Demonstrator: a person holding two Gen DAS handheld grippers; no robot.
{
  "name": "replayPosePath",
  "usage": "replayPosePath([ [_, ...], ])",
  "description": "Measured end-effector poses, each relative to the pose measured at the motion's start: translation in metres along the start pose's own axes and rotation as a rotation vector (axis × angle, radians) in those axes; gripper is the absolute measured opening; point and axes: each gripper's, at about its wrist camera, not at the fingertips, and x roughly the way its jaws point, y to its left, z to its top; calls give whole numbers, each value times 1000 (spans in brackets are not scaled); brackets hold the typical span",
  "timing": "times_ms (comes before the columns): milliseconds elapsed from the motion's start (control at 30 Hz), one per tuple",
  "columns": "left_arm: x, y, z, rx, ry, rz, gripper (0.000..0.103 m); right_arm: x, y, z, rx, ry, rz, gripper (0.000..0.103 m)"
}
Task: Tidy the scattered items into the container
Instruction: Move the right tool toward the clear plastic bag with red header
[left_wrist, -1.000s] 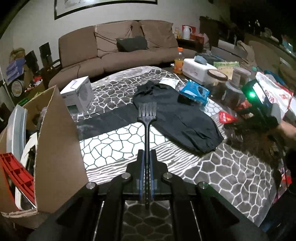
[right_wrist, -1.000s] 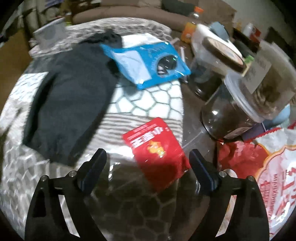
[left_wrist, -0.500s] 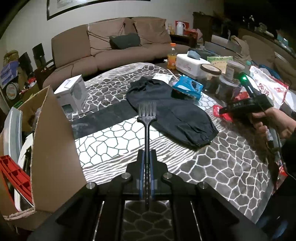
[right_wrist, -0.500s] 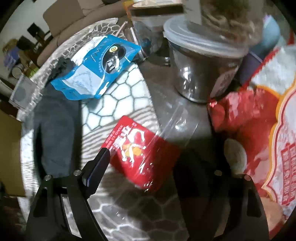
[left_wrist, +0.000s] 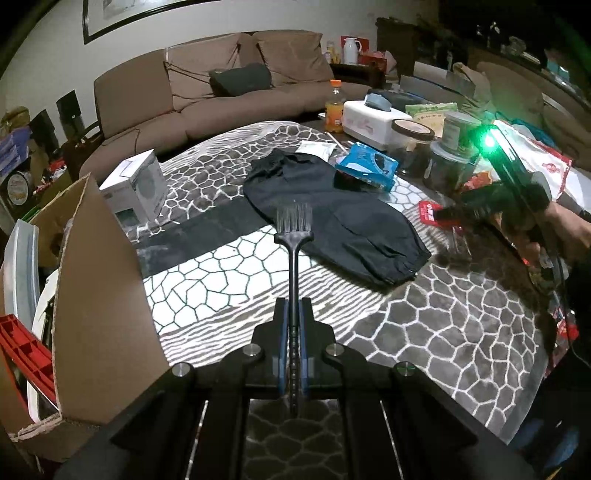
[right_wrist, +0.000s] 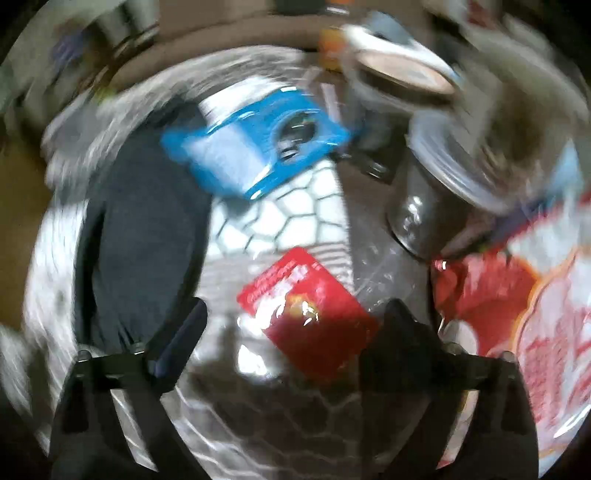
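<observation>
Since half a second ago, the right gripper (right_wrist: 291, 328) has swung and pulled back: the red packet (right_wrist: 306, 314), then partly under its fingers, now lies between and just ahead of them, untouched. Right-wrist view is heavily motion-blurred. Right fingers (right_wrist: 177, 336) stand wide apart and hold nothing.

Left gripper (left_wrist: 291, 314) is unchanged: fingers closed on the handle of a black brush (left_wrist: 293, 236), bristles pointing forward, above the patterned tabletop (left_wrist: 443, 332).

Cardboard box (left_wrist: 96, 280) stands at the left edge of the left view, flap raised, with red and white items inside.

On the tabletop: dark garment (left_wrist: 340, 221) at centre, blue packet (left_wrist: 367, 166) at its far end, partly overlapping it, white box (left_wrist: 136, 188) to the left. Jars (left_wrist: 448, 166) stand just beyond the red packet (left_wrist: 428, 212). A hand (left_wrist: 565, 229) grips the right device.
</observation>
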Motion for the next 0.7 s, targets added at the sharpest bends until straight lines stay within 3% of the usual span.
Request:
replayPosePath([
  [133,1,-3,0,10,8,-5,5,-4,35,-23,-190,9,27,96],
  [233,2,-5,-1,19,13,-8,5,-7,60,-49,-359,-15,-103,96],
  [333,3,-7,-1,27,18,-11,5,-11,75,-74,-496,-6,-115,96],
  [500,5,-11,-2,41,26,-16,5,-11,64,-79,-501,-54,-148,97],
  [700,7,-14,-3,56,36,-21,5,-2,72,-65,-560,-123,-323,98],
])
